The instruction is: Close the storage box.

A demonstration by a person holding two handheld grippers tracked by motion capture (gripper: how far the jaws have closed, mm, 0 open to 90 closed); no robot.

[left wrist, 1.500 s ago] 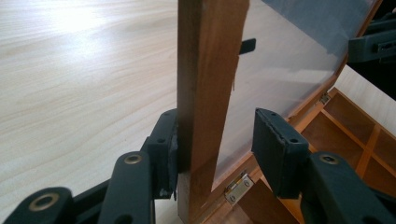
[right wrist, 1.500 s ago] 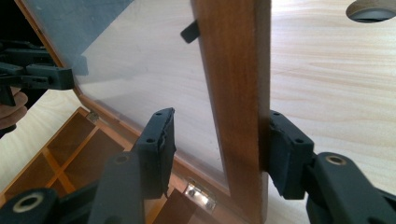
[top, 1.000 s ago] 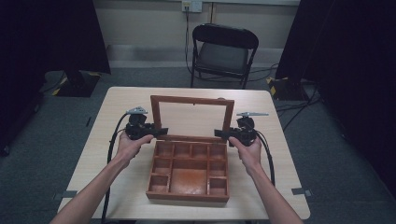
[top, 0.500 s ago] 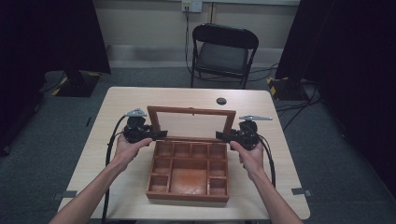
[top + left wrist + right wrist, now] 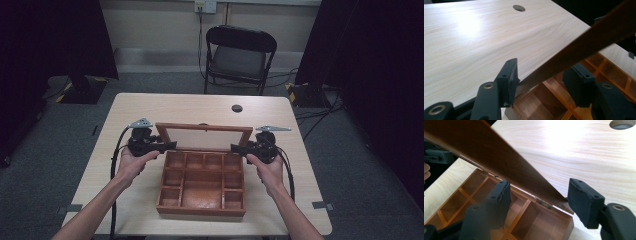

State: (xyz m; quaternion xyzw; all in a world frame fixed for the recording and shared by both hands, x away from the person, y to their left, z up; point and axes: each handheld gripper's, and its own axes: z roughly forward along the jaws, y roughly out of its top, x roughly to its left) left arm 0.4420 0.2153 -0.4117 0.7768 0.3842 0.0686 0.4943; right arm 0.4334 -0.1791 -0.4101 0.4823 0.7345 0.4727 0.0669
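Right now the wooden box [image 5: 201,185] sits mid-table on the pale table [image 5: 150,107], nearer the person's edge, its base open to the camera with a grid of empty compartments, and its framed lid [image 5: 204,136] standing up off the back edge, tilted on its hinges. Left gripper [image 5: 162,146] is at the lid's left side rail, right gripper [image 5: 241,148] at the right rail, one to each end. Looking along the left gripper's own jaws, they stand apart with the lid's rail running between them, one pad [image 5: 510,77] against or just beside the wood, the other clear of it. Same story on the right: jaws spread, rail passing between, neither pad visibly pressing, and a small brass hinge [image 5: 544,203] just below. So both straddle the frame rather than clamp it. This looks like a stiff, fairly light lid, a thin wood frame around a pale panel, and it will swing freely about those hinges. The smooth finish looks a bit slippery, so my call is to hold the side rails, not the panel, which may be fragile. Both ends should move evenly, or the frame could twist and strain the little hinges. A round cable hole [image 5: 237,108] sits well behind.
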